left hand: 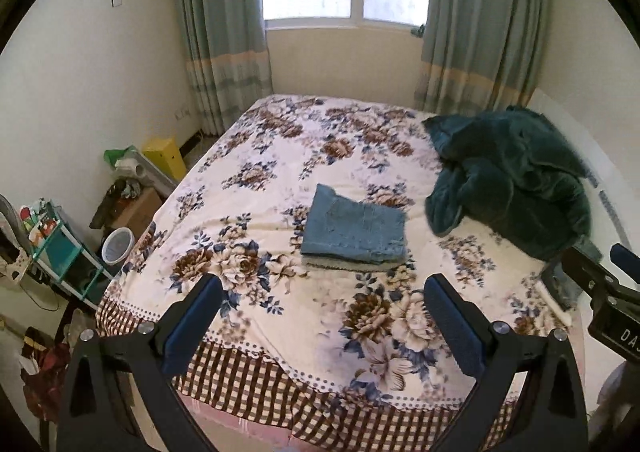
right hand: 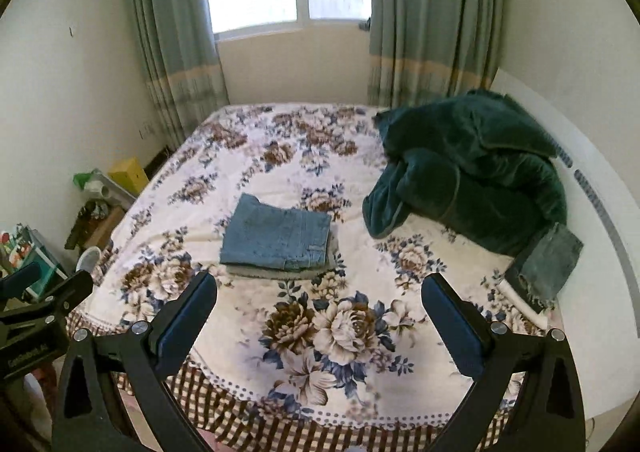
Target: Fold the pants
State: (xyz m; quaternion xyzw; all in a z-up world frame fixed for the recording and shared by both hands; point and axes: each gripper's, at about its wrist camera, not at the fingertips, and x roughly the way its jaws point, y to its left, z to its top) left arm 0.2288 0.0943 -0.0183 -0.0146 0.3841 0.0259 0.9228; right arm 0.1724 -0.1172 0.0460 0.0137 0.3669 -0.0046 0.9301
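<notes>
Folded blue denim pants [left hand: 354, 230] lie on a small stack of folded clothes in the middle of the floral bed; they also show in the right wrist view [right hand: 276, 238]. My left gripper [left hand: 322, 294] is open and empty, held above the bed's near part, short of the stack. My right gripper [right hand: 319, 292] is open and empty, to the right of the stack and nearer the bed's foot. The right gripper's side shows at the right edge of the left wrist view [left hand: 600, 284]. Another grey-blue denim piece [right hand: 546, 266] lies at the bed's right side.
A dark green blanket [right hand: 472, 168] is heaped at the bed's far right, by the white headboard [right hand: 600, 188]. The floor on the left holds boxes, a yellow box [left hand: 166, 156], a teal rack [left hand: 60, 248] and a white bin [left hand: 117, 246]. Curtains and a window stand behind.
</notes>
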